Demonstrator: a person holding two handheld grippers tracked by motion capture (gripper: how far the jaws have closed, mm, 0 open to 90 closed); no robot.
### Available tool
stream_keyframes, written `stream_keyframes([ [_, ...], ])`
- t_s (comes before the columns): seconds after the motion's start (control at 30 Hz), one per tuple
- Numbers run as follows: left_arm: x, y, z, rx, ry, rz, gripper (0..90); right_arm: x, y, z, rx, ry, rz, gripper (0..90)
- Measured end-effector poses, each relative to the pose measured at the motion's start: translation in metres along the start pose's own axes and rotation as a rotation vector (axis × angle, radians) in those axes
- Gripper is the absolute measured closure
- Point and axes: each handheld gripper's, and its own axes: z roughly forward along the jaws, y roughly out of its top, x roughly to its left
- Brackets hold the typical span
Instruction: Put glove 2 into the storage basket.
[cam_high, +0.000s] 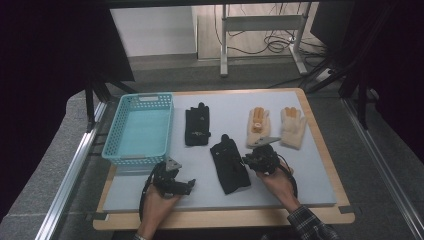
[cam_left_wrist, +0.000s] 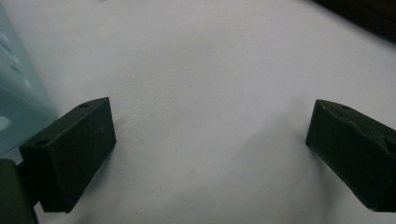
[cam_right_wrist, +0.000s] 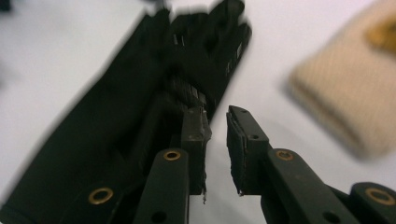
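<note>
Two black gloves lie on the grey mat: one (cam_high: 197, 126) beside the basket, the other (cam_high: 229, 162) nearer the front, slanted. Two beige gloves (cam_high: 258, 125) (cam_high: 293, 127) lie side by side at the back right. My right gripper (cam_high: 248, 161) hovers at the near black glove's right edge. In the right gripper view its jaws (cam_right_wrist: 217, 114) stand a narrow gap apart; the left jaw is over the black glove (cam_right_wrist: 140, 107), with bare mat in the gap. A beige glove (cam_right_wrist: 345, 98) blurs at the right. My left gripper (cam_high: 176, 179) rests front left, wide open (cam_left_wrist: 210, 112) over bare mat.
A teal plastic basket (cam_high: 137, 157) with nothing in it stands at the left of the mat, and its wall (cam_left_wrist: 18, 93) shows close by the left jaw. The wooden table edge (cam_high: 225, 217) runs along the front. Metal rails flank both sides.
</note>
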Motion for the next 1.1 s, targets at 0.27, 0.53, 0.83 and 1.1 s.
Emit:
stream_keyframes([
  [0.27, 0.000, 0.000, 0.000, 0.000, 0.000, 0.000, 1.7, 0.016, -0.018, 0.008, 0.028, 0.059, -0.048, 77.2],
  [0.53, 0.000, 0.000, 0.000, 0.000, 0.000, 0.001, 1.8, 0.031, -0.011, 0.005, 0.009, 0.099, -0.091, 75.6],
  [0.83, 0.000, 0.000, 0.000, -0.001, -0.002, 0.000, 1.8, 0.011, 0.039, 0.020, -0.080, 0.106, -0.053, 70.1],
  [1.1, 0.000, 0.000, 0.000, 0.000, -0.001, 0.002, 1.8, 0.009, 0.088, 0.068, -0.082, 0.122, -0.089, 69.4],
])
